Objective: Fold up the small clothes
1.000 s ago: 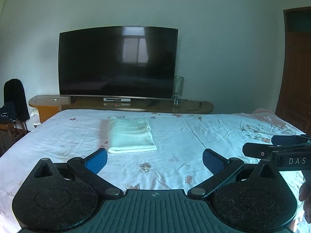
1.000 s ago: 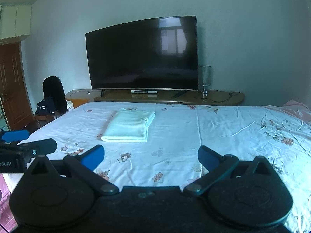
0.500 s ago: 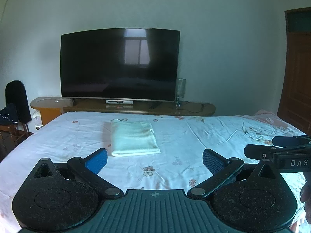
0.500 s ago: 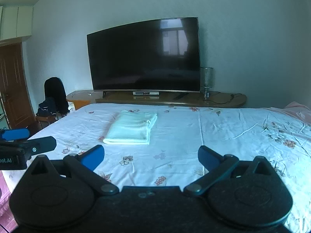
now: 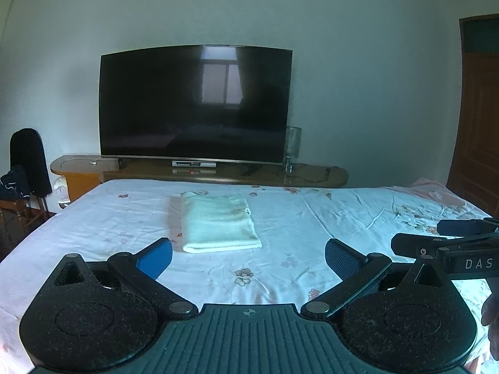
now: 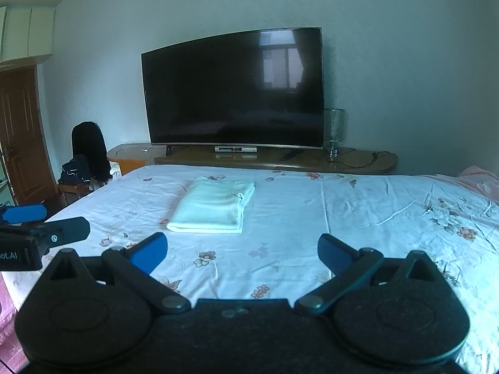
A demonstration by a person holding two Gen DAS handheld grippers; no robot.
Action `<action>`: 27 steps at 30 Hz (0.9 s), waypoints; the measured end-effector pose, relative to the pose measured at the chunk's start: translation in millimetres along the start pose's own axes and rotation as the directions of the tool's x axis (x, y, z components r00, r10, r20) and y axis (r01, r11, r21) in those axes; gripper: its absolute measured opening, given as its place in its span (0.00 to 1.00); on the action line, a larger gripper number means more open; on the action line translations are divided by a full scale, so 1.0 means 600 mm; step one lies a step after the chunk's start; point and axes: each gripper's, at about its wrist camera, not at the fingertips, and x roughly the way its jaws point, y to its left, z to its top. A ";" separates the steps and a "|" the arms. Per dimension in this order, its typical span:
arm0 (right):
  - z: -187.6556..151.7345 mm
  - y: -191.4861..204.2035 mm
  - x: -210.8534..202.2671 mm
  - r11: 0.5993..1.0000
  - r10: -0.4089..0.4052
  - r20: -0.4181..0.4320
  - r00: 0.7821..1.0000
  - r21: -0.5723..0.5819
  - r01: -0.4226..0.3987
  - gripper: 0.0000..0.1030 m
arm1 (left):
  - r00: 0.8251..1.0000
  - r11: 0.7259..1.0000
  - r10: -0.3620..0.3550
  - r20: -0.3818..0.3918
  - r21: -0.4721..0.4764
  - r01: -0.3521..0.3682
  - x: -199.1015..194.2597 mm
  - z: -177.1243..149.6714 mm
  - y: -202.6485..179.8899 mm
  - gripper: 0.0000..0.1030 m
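Both grippers are held above the near part of a bed (image 5: pixel 343 218), side by side and pointing toward the far wall. The left gripper (image 5: pixel 248 257) has its blue-padded fingers (image 5: pixel 156 257) spread wide, with nothing between them; only the floral sheet shows in the gap. The right gripper (image 6: pixel 241 252) is likewise spread wide and holds nothing. In the left wrist view the right gripper's fingers enter from the right edge; in the right wrist view the left gripper's fingers enter from the left edge. A folded pale green cloth (image 5: pixel 218 222) lies flat on the sheet, well ahead of both tools and apart from them, toward the far left part of the bed; its thick folded edge faces the cameras, and a small loop or tag sits on its right side. The garment type cannot be told from these views. Beyond the bed a long wooden TV stand (image 6: pixel 358 159) runs along the wall, carrying a large dark curved television (image 6: pixel 234 90) and a small glass table lamp (image 6: pixel 334 131) at the screen's right. A chair draped with dark clothing (image 6: pixel 89 152) stands to the left of the bed, and a brown wooden door (image 5: pixel 477 118) is at the right edge of the left wrist view.
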 end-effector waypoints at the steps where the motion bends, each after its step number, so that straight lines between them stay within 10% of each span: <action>1: 0.002 0.002 0.002 1.000 0.002 0.000 1.000 -0.001 -0.002 1.00 | 1.000 1.000 -0.001 0.000 -0.001 0.001 0.000 0.001 0.001 1.00; 27: 0.015 0.008 0.015 1.000 0.023 -0.004 1.000 -0.012 -0.023 1.00 | 1.000 1.000 -0.025 -0.008 -0.007 0.025 0.008 0.005 0.016 1.00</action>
